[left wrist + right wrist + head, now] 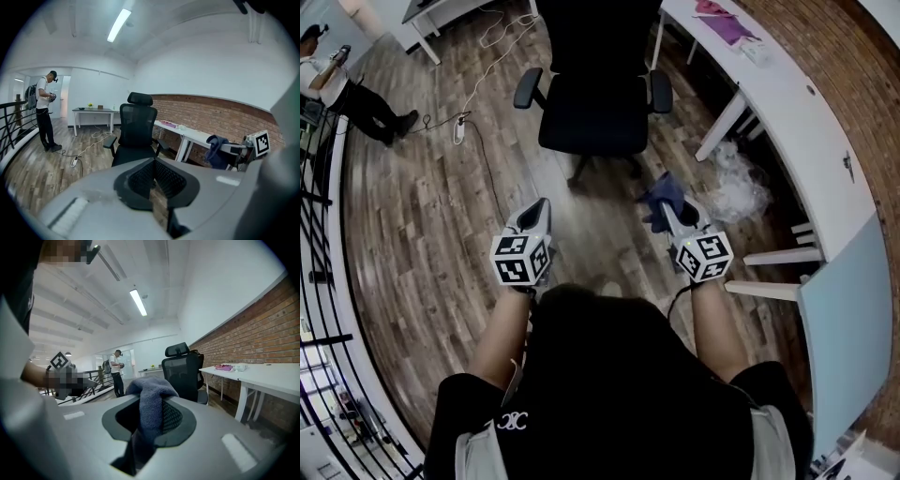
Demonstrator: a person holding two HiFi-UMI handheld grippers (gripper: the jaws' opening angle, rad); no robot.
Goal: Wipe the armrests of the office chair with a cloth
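Close in front of me the left tongs (541, 206) are clenched with nothing between them. The right tongs (667, 210) are clenched on the dark blue cloth (660, 193), which bunches over their tip above the wooden floor (422, 225). Further ahead the black office chair (595, 103) with its 2 armrests (528, 89) stands apart from both tongs, beside a white surface (787, 112).
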